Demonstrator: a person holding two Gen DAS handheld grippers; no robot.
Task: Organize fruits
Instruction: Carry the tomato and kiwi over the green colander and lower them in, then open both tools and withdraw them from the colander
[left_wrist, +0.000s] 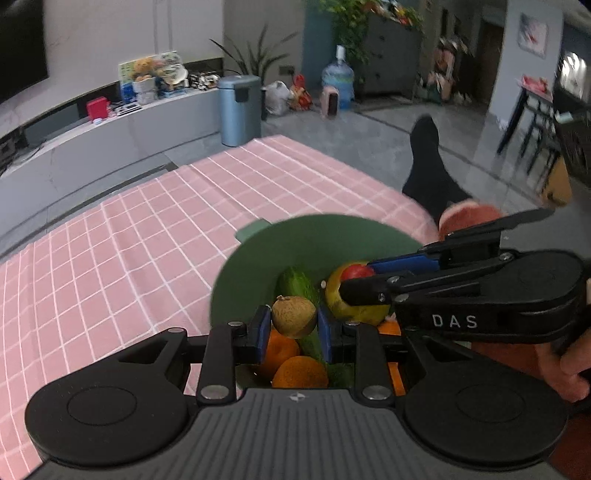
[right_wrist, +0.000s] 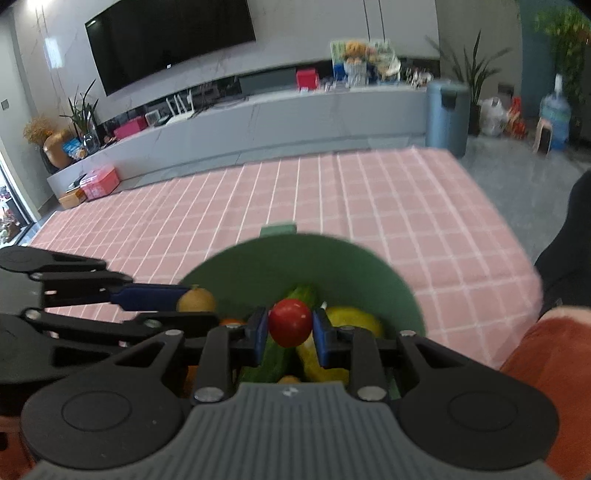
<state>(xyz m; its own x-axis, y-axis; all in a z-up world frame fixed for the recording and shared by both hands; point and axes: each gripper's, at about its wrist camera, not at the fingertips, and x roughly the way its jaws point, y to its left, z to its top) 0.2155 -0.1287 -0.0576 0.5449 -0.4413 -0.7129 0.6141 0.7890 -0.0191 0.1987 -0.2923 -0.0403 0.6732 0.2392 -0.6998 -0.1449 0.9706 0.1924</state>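
Fruits sit heaped in the green bowl (right_wrist: 236, 273) on the bench (right_wrist: 369, 199). Above the bowl, left gripper (left_wrist: 294, 325) pinches a kiwi (left_wrist: 294, 316) and right gripper (right_wrist: 290, 328) pinches a red tomato (right_wrist: 290, 322), apparently lifted out for sorting.

A pink cloth with a white grid (right_wrist: 369, 206) covers the table. On it sits a dull green plastic bowl (left_wrist: 295, 243) holding a brown fuzzy kiwi (left_wrist: 294, 316), a glossy red tomato (right_wrist: 290, 322), a dark green cucumber (left_wrist: 298, 283), orange tangerines (left_wrist: 300, 372) and a yellow pear-like fruit (right_wrist: 354, 318). Both black grippers carry blue pads (left_wrist: 261, 328).

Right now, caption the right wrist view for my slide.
Right gripper holds a red tomato above the green bowl of fruit.
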